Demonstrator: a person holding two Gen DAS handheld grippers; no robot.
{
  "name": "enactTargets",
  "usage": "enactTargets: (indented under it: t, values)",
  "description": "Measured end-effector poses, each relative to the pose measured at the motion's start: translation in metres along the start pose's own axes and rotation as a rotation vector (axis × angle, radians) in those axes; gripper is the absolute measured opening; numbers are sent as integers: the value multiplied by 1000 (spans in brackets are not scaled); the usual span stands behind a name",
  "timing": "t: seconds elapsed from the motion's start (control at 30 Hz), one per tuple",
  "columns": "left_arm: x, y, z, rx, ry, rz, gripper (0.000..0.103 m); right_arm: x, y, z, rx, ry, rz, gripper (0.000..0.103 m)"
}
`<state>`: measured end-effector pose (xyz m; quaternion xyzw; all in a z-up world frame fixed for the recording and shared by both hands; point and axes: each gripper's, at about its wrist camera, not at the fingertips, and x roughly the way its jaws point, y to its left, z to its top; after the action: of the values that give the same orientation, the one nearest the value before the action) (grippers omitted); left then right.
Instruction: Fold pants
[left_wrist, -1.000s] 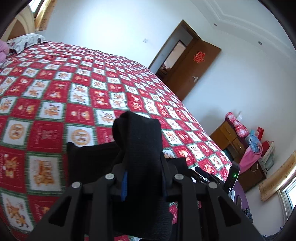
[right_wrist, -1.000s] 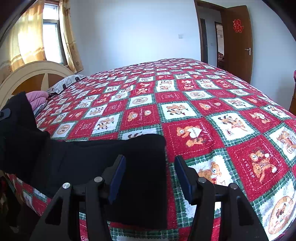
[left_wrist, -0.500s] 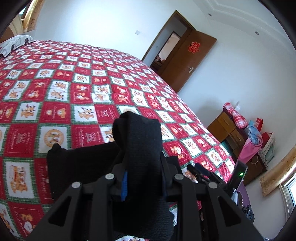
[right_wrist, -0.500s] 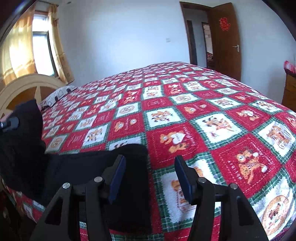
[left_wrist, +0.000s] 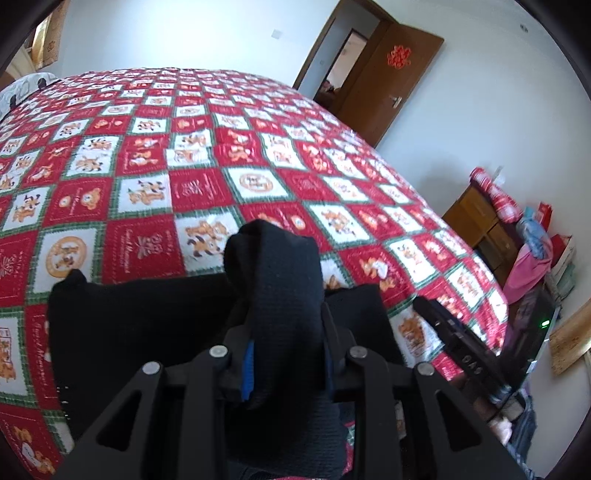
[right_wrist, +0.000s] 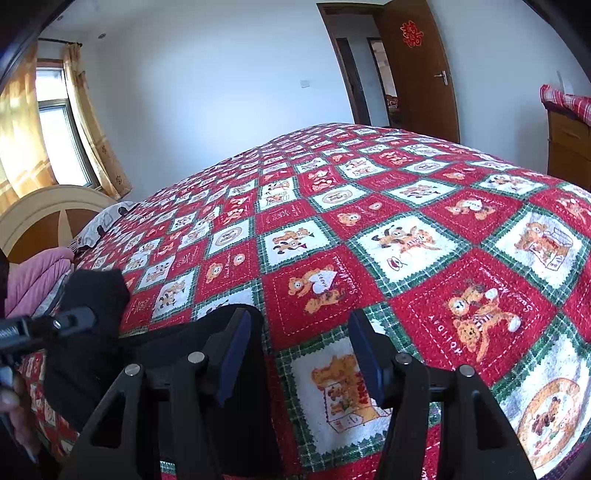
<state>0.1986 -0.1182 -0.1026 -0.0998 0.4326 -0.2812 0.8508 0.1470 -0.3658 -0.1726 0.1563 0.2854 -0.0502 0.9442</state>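
Observation:
Black pants (left_wrist: 147, 325) lie flat on the near edge of the bed quilt (left_wrist: 221, 147). My left gripper (left_wrist: 286, 332) is shut on a bunched fold of the pants, which stands up between the jaws and hides the fingertips. In the right wrist view that raised fold (right_wrist: 96, 291) and the left gripper (right_wrist: 66, 321) show at the far left. My right gripper (right_wrist: 299, 343) hangs open just above the quilt (right_wrist: 406, 221), nothing between its pads. Its left finger (right_wrist: 232, 350) is over the pants' right edge (right_wrist: 177, 347). The right gripper (left_wrist: 454, 339) also shows in the left wrist view.
A wooden headboard (right_wrist: 40, 214), a pillow (right_wrist: 99, 225) and a pink blanket (right_wrist: 33, 273) are at the bed's left end. A brown door (right_wrist: 417, 66) stands open behind. A wooden dresser (left_wrist: 480, 218) piled with clothes stands at the right wall.
My left gripper has carried the bunched fold sideways along the bed's near edge toward the right gripper; the pants' left corner has come into view. The right gripper has rolled slightly and stays open.

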Motion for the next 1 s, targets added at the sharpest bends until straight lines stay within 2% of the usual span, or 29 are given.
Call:
enactTargets:
  t: [0.1, 0.17, 0.23, 0.3, 0.37, 0.43, 0.47, 0.53, 0.63, 0.77, 0.9, 1.0]
  values:
    - [15, -11, -2, 14, 28, 10, 33, 1, -4, 1, 16, -1, 0, 57]
    - [22, -20, -3, 26, 45, -13, 34, 1, -8, 3, 34, -5, 0, 57]
    - [27, -37, -4, 57, 50, -30, 48, 0, -13, 4, 53, -10, -4, 57]
    - [23, -52, -2, 95, 27, -71, 48, -1, -19, 5, 75, -16, -8, 57]
    - [12, -60, 0, 138, -18, -72, 50, -2, -23, 7, 95, -23, -8, 57]
    - [-6, -56, 1, 157, -88, -51, 58, -6, -29, 9, 124, -38, 13, 57]
    - [-17, -49, 0, 143, -131, -41, 60, -9, -30, 11, 142, -43, 53, 57]
    - [-34, -31, -5, 110, -207, -23, 72, -12, -26, 12, 159, -44, 145, 57]
    - [-49, -1, -21, 78, -263, 52, 73, -5, -7, 9, 141, 33, 296, 57]
    - [-52, 33, -51, 63, -280, 171, 75, 8, 4, 1, 191, 163, 422, 57]
    - [-43, 64, -68, -17, -245, 198, 75, 11, 14, -5, 221, 246, 455, 57]
    - [-41, 69, -72, 13, -250, 262, 75, 15, 31, -15, 149, 306, 401, 57]
